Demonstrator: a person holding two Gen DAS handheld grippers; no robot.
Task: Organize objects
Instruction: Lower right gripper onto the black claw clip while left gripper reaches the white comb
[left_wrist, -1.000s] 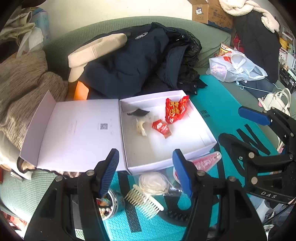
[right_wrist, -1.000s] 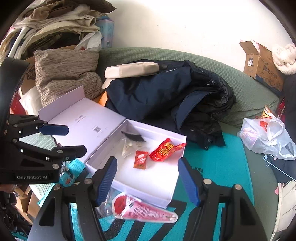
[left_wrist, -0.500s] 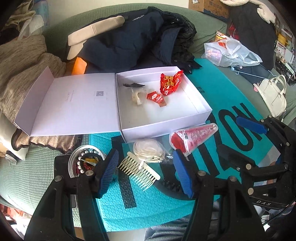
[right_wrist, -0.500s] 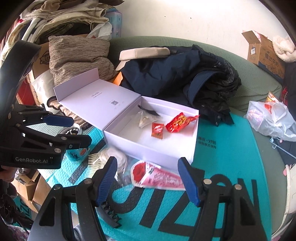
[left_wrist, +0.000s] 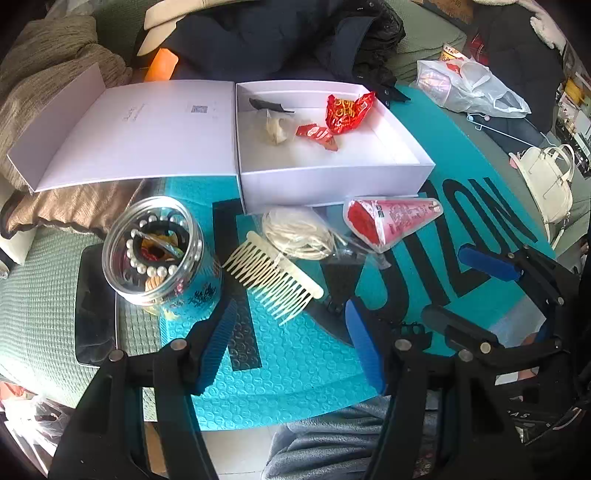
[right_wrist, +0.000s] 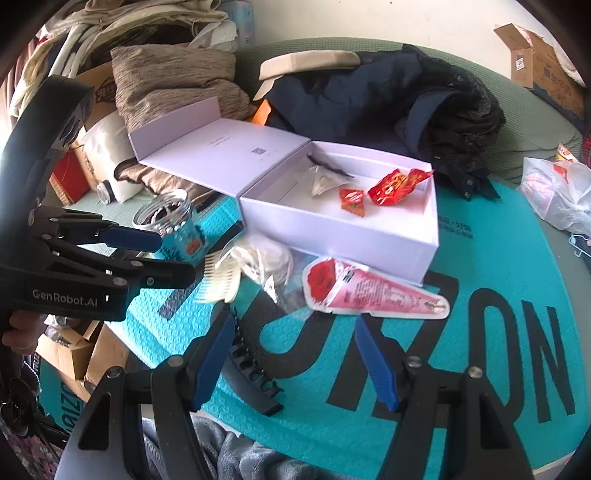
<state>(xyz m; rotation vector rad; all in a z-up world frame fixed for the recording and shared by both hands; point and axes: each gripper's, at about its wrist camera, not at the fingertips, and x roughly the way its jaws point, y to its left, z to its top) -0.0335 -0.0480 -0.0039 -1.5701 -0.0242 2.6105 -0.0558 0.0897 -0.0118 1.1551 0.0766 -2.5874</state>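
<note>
Cream comb (left_wrist: 272, 281), toothed, lies on the teal mat (left_wrist: 295, 362) before the white box (left_wrist: 332, 181). Both grippers' jaws stand apart, empty. Black clip (right_wrist: 255, 376) partly hidden.

Ahead of my grippers I see a green sofa (right_wrist: 532, 122) heaped with dark coats (right_wrist: 388, 99), a pale wall (right_wrist: 369, 18) behind, daylight throughout.

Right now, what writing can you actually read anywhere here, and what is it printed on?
"GenRobot.AI": side of the left gripper.
"DAS": body of the right gripper.
"ZON": big black letters on the teal mat; more letters are hidden.
White box lid print, pink cone packet, red snack wrappers: too small to read.
</note>
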